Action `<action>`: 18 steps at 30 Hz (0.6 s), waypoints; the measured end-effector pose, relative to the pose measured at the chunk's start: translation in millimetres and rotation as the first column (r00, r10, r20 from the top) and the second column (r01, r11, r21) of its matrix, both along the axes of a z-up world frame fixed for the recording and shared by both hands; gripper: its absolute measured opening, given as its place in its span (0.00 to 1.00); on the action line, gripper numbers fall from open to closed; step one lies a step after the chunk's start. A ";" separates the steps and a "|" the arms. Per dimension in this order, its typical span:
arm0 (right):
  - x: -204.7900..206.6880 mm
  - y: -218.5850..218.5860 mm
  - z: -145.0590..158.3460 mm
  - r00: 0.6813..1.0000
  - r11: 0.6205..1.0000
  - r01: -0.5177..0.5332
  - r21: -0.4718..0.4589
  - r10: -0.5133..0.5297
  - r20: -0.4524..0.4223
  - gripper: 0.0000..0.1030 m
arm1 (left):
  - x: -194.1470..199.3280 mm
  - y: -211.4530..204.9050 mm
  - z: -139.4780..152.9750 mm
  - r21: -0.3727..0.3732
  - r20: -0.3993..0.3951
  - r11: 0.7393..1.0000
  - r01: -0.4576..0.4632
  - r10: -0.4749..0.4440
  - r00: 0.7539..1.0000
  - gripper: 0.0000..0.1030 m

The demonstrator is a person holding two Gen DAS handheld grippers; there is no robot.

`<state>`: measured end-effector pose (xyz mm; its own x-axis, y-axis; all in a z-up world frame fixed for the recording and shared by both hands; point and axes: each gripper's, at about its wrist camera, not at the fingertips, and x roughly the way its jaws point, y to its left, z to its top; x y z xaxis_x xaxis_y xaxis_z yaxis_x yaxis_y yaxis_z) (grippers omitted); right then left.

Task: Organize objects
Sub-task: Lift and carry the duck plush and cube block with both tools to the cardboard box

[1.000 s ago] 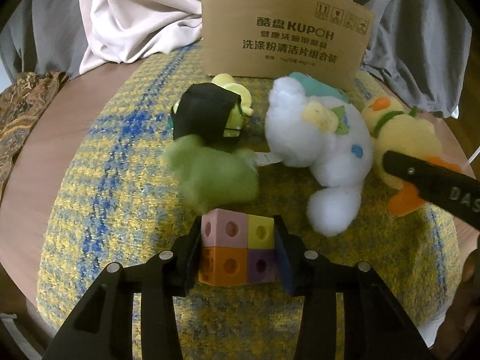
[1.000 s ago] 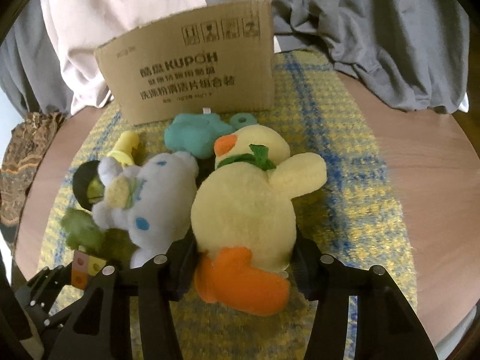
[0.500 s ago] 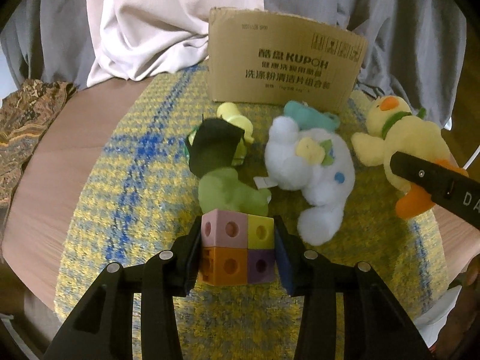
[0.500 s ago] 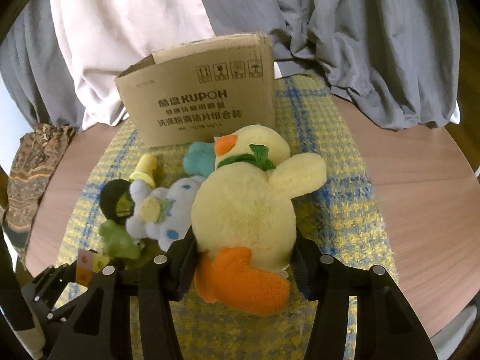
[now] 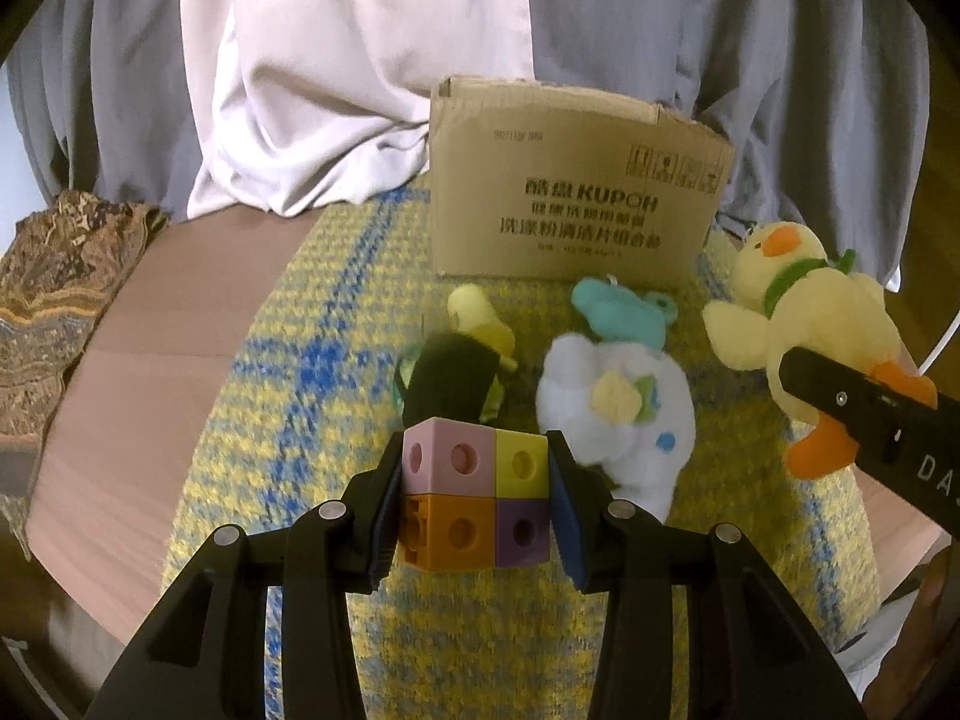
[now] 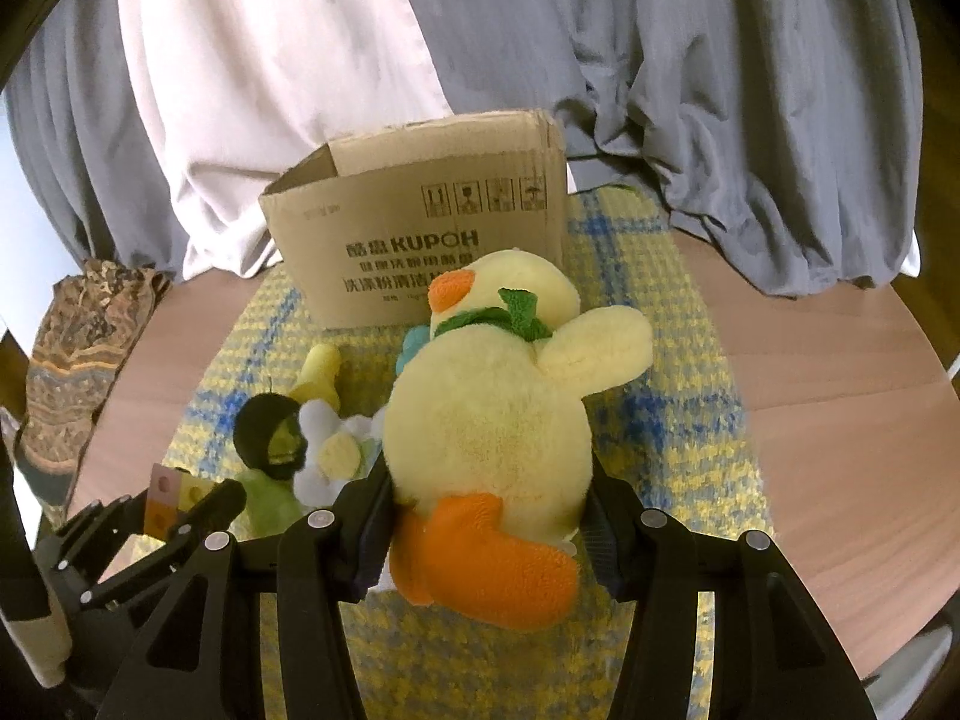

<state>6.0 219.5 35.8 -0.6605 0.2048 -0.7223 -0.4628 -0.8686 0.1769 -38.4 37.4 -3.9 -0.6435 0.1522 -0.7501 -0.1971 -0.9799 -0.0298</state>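
Note:
My left gripper (image 5: 474, 504) is shut on a block of coloured cubes (image 5: 474, 498), pink, yellow, orange and purple, held above the yellow-blue mat (image 5: 288, 420). My right gripper (image 6: 486, 516) is shut on a yellow duck plush (image 6: 486, 420) with orange feet, lifted off the mat; the duck also shows in the left wrist view (image 5: 810, 318). An open cardboard box (image 5: 576, 204) stands at the back of the mat, also in the right wrist view (image 6: 420, 240). A white plush (image 5: 618, 402), a teal plush (image 5: 624, 312) and a green plush with a black hood (image 5: 450, 384) lie in front of it.
The mat covers a round wooden table (image 6: 840, 372). Grey and white cloth (image 5: 336, 90) hangs behind the box. A patterned brown fabric (image 5: 48, 288) lies at the table's left edge. The left gripper with the cubes shows at lower left of the right wrist view (image 6: 174, 498).
Both grippers have risen and drawn back from the toys, the left with the cube block, the right with the duck. The box and its open top now show more fully.

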 end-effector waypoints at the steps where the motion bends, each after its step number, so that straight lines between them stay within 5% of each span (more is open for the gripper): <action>1: 0.1 0.6 1.7 1.000 1.000 0.000 0.002 0.000 -0.004 0.52 | -1.1 0.1 2.1 0.001 -0.004 1.000 0.001 -0.001 1.000 0.41; 18: -10.7 5.4 33.6 0.997 0.999 0.010 0.051 -0.006 -0.073 0.52 | -32.1 7.9 43.8 0.004 -0.085 1.000 0.009 -0.008 0.996 0.41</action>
<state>-4.7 224.9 69.5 -0.7090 0.2456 -0.6611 -0.4572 -0.8738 0.1657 -70.5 45.3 40.0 -0.7036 0.1612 -0.6921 -0.2075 -0.9781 -0.0168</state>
